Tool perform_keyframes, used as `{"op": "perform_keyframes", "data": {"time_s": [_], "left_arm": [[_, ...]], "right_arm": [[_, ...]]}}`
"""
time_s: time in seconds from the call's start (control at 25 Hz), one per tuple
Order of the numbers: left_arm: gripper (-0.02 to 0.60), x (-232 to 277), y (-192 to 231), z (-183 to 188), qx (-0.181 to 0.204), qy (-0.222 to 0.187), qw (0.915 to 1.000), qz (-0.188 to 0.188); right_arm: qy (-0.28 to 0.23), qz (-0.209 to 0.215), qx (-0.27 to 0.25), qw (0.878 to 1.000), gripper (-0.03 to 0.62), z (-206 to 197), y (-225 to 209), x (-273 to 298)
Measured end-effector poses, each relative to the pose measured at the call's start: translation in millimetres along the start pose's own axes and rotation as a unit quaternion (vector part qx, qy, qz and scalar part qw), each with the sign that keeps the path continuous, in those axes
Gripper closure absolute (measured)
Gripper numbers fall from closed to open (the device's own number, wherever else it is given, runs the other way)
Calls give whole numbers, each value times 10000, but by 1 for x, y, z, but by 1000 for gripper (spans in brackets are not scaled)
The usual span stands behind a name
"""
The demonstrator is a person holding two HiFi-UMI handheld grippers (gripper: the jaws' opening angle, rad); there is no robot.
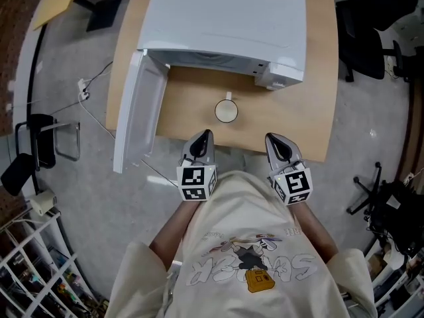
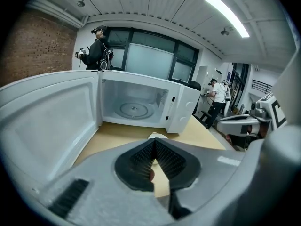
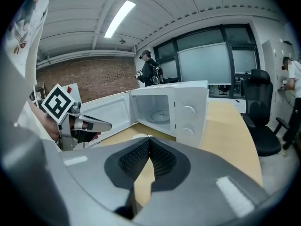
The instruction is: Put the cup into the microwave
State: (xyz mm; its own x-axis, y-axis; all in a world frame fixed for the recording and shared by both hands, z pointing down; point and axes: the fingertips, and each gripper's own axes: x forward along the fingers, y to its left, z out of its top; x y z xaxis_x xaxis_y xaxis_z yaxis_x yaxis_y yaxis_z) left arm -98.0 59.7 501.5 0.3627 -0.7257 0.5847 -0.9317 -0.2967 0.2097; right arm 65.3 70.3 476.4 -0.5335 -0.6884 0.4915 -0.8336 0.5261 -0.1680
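A white cup (image 1: 226, 110) stands on the wooden table (image 1: 311, 98) just in front of the white microwave (image 1: 225, 25), whose door (image 1: 136, 111) hangs open to the left. The cavity with its glass turntable (image 2: 134, 109) is empty. My left gripper (image 1: 202, 140) and right gripper (image 1: 278, 142) hover side by side at the table's near edge, both shut with nothing between the jaws. The cup lies ahead of them, between the two. In the left gripper view only the cup's rim (image 2: 157, 136) peeks over the jaws; in the right gripper view a sliver of the cup (image 3: 138, 137) shows.
The open microwave door (image 2: 42, 121) juts toward me on the left. A black office chair (image 3: 261, 121) stands to the right of the table. People stand by the windows at the back. Cables and a wire rack (image 1: 30, 257) lie on the floor at left.
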Motion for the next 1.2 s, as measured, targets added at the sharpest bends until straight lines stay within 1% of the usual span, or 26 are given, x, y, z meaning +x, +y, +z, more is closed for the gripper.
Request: {"op": "perform_keyframes", "data": {"time_s": [0.12,0.16,0.24,0.28,0.32,0.4,0.52,0.68,0.84,0.92,1.08,1.2], "left_arm": [[577,0,14,1,-36,94,9999,-19],[577,-1,16,0,-47,118,9999,2],[575,-5,19,2,-31,109,9999,72],[575,-7,21,4,-15,80,9999,131],[577,-11,25,5,-8,54,9998,208],[575,-20,34,4,-40,47,9992,395],[575,-34,45,-3,-65,91,9978,659],[577,-54,58,-14,-129,159,9938,1092],[575,-69,64,-25,-213,241,9896,1401],[575,-74,67,-28,-257,255,9881,1493],[575,-78,69,-34,-353,271,9863,1590],[575,-80,70,-34,-375,268,9858,1612]], "right_arm": [[121,257,-205,9994,588,1,10,27],[165,424,-317,9985,560,0,15,36],[232,766,-616,9949,361,-2,24,55],[242,897,-793,9925,306,-4,28,64],[253,1001,-973,9899,270,-8,31,73],[302,1155,-1267,9847,222,-20,37,94],[350,1270,-1444,9807,174,-36,40,127],[405,1423,-1504,9775,186,-47,44,163],[469,1504,-1661,9734,169,-52,50,182],[437,1513,-1727,9723,186,-51,50,187],[428,1526,-1741,9719,189,-51,50,186],[421,1481,-1642,9743,189,-49,46,185]]}}
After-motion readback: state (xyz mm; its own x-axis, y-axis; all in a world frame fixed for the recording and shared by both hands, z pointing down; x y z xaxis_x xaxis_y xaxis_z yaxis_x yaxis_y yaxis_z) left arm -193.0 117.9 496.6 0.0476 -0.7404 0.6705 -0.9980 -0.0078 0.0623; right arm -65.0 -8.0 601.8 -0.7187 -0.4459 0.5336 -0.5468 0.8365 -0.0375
